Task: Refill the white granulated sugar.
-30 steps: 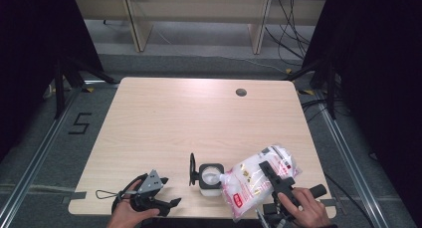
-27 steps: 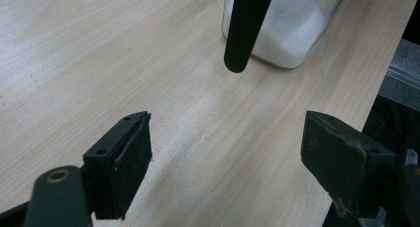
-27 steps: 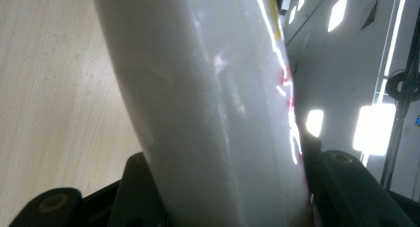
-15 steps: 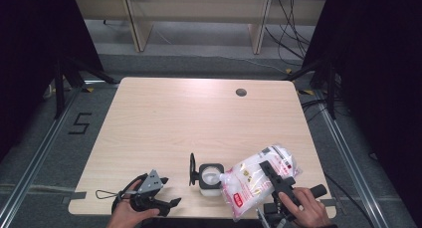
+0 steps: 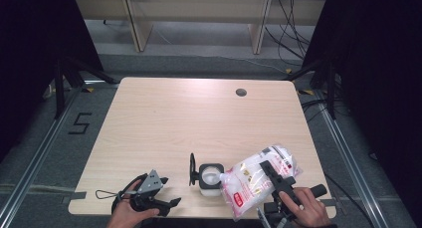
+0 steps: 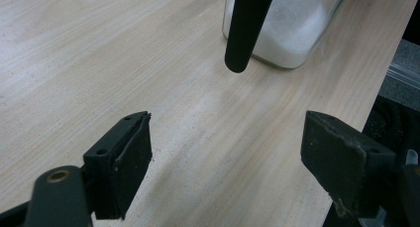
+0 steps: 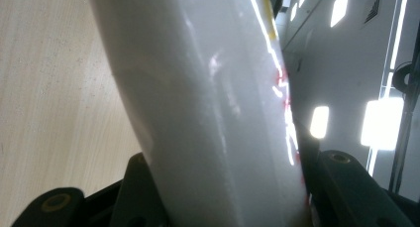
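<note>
Bag (image 5: pixel 259 175) unmoved, clamped in right gripper (image 5: pixel 275 174), left gripper (image 5: pixel 158 200) unchanged, jaws apart, beside jar (image 5: pixel 210 177)

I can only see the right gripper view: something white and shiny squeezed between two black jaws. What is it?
Observer: A plastic bag of white grains with red print. The right gripper clamps it, tilted, near the table's front edge.
Operator: Is anything next to it?
Observer: Yes, a square glass jar partly filled with white powder stands just left of the bag. I can't tell whether they touch.
Operator: What about the other hand?
Observer: The left gripper is low over the front-left of the table, jaws wide open with nothing between them, pointing toward the jar.
</note>
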A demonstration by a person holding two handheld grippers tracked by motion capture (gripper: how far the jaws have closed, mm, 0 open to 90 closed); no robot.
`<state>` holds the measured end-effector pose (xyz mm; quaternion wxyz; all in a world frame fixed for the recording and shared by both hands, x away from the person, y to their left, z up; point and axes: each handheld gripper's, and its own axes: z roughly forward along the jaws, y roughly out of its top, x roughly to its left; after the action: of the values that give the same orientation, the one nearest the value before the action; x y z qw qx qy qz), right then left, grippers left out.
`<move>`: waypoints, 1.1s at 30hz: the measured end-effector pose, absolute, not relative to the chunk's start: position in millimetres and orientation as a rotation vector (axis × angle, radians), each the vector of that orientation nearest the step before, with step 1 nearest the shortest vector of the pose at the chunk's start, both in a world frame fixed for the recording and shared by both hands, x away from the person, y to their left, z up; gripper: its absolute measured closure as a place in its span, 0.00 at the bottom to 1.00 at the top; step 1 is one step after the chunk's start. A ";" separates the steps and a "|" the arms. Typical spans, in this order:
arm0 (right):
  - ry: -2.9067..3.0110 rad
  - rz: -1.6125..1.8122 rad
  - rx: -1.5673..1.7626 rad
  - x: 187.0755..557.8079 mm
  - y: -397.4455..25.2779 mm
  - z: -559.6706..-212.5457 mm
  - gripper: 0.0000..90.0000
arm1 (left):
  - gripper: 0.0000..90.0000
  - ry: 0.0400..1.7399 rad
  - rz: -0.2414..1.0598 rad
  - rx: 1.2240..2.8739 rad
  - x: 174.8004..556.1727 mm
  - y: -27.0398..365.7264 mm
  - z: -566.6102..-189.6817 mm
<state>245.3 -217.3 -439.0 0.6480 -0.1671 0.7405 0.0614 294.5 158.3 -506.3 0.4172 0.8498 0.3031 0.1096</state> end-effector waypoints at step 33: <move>1.662 0.119 -0.406 245.2 -214.1 -438.0 0.64 | 0.22 0.759 0.267 2.124 294.3 158.1 -506.1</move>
<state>245.2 -214.1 -438.0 0.6545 -0.1788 0.7328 0.0526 294.3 158.1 -506.1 0.4215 0.8481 0.3028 0.1067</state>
